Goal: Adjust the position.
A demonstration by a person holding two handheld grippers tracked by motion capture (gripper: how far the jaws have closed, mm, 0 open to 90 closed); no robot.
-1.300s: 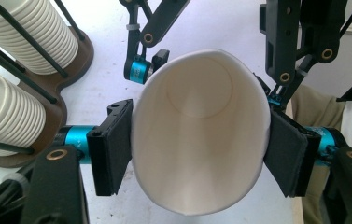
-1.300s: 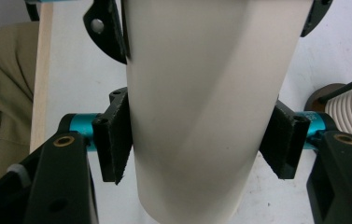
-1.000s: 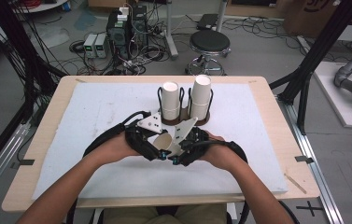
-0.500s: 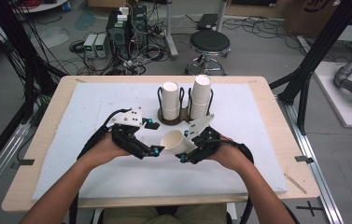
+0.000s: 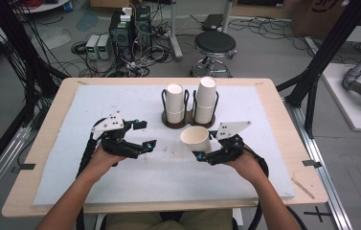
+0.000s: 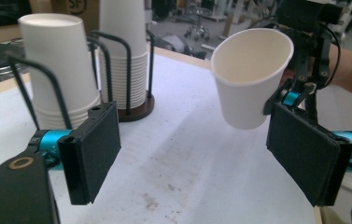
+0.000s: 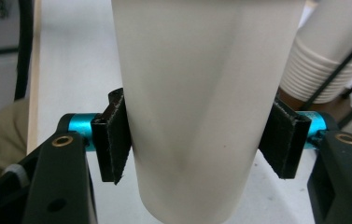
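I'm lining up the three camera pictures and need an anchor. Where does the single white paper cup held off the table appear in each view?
High view: the single white paper cup is just right of centre, in front of the black wire cup rack.
Left gripper view: upper right, tilted, beyond the open jaws.
Right gripper view: centre, pinched between the two black jaws.
Shared landmark: the rack's stacked white cups, seen in all three views.

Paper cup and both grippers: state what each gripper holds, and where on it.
The right gripper clamps the single paper cup across its lower body, near the base, with the mouth tilted up. The left gripper holds nothing; its jaws stand open, having just opened.
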